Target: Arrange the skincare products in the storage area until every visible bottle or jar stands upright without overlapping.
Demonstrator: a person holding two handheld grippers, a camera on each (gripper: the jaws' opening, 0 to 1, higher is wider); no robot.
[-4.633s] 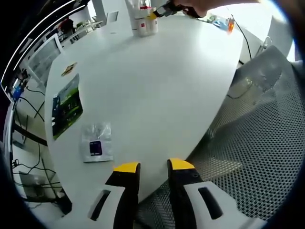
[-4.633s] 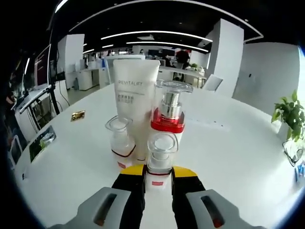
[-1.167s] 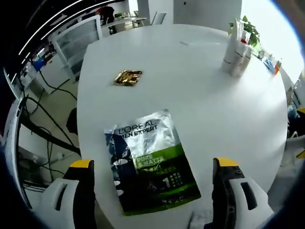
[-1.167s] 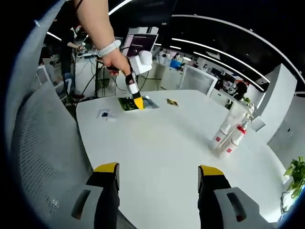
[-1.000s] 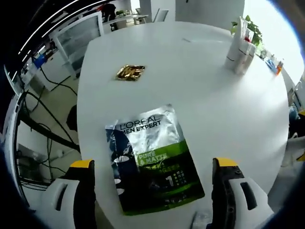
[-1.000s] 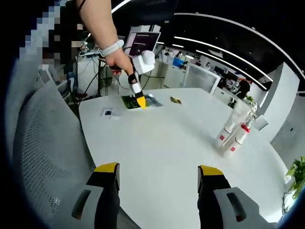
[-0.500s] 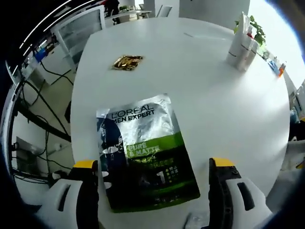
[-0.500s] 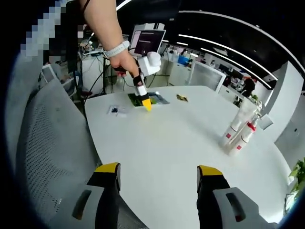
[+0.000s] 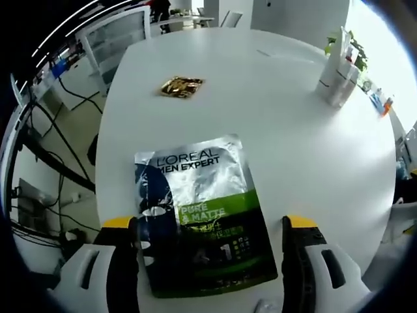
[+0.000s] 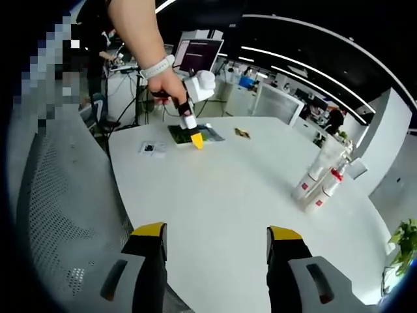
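The skincare bottles (image 10: 319, 177) stand upright in a tight cluster on the white table (image 10: 241, 195), far right of my right gripper (image 10: 217, 231), which is open and holds nothing near the table's edge. In the left gripper view the same cluster (image 9: 340, 72) sits at the far right of the table. My left gripper (image 9: 208, 223) is open, its jaws wide either side of a green and silver L'Oreal Men Expert sachet (image 9: 195, 215) lying flat. In the right gripper view a hand holds the left gripper (image 10: 193, 134) tip-down over that sachet (image 10: 207, 134).
A gold foil packet (image 9: 182, 86) lies beyond the sachet. A small clear packet (image 10: 151, 148) rests near the table's edge. A grey mesh chair (image 10: 52, 215) stands close on the left of the right gripper view. Desks and monitors (image 10: 195, 55) fill the background.
4.6 s ago my right gripper was shut around a small bottle and my left jaws were close together; now both are open, and the left has come over the sachet.
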